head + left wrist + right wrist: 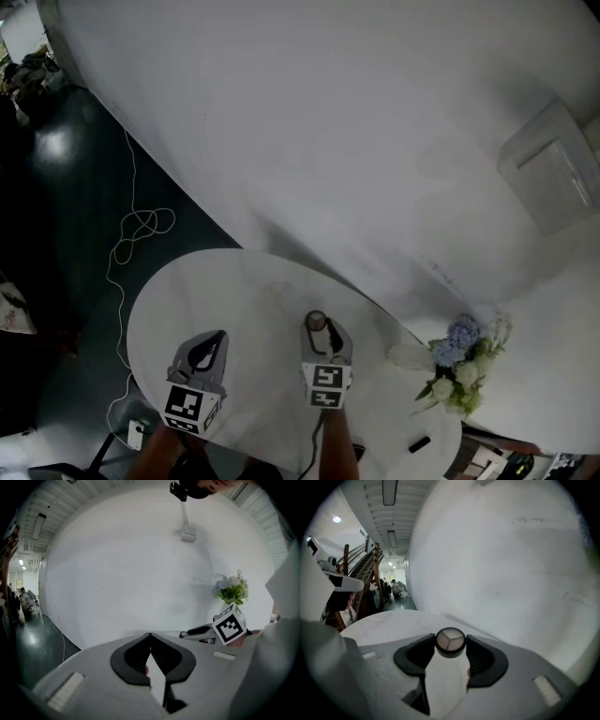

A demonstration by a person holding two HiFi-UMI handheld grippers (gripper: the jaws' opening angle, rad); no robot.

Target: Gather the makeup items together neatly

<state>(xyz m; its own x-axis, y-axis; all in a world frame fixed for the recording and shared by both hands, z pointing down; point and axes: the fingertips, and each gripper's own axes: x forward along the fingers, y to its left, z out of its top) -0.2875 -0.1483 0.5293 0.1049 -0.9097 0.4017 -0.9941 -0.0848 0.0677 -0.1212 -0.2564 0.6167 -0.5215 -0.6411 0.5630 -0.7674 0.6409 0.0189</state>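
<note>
A small round compact (450, 642) with a black rim and pale shades in three wedges is clamped between the black pads of my right gripper (450, 641). In the head view the compact (316, 322) sits at the tip of the right gripper (319, 328), above the middle of the round white table (244, 286). My left gripper (218, 337) hovers over the table to its left. Its jaws (150, 635) meet at the tips with nothing between them. A small black oblong item (419, 443) lies near the table's near right edge.
A vase of blue and white flowers (459, 361) stands at the table's right side, close to the curved white wall (356, 141). A white cable (131, 234) loops on the dark floor left of the table. The right gripper's marker cube (229, 625) shows in the left gripper view.
</note>
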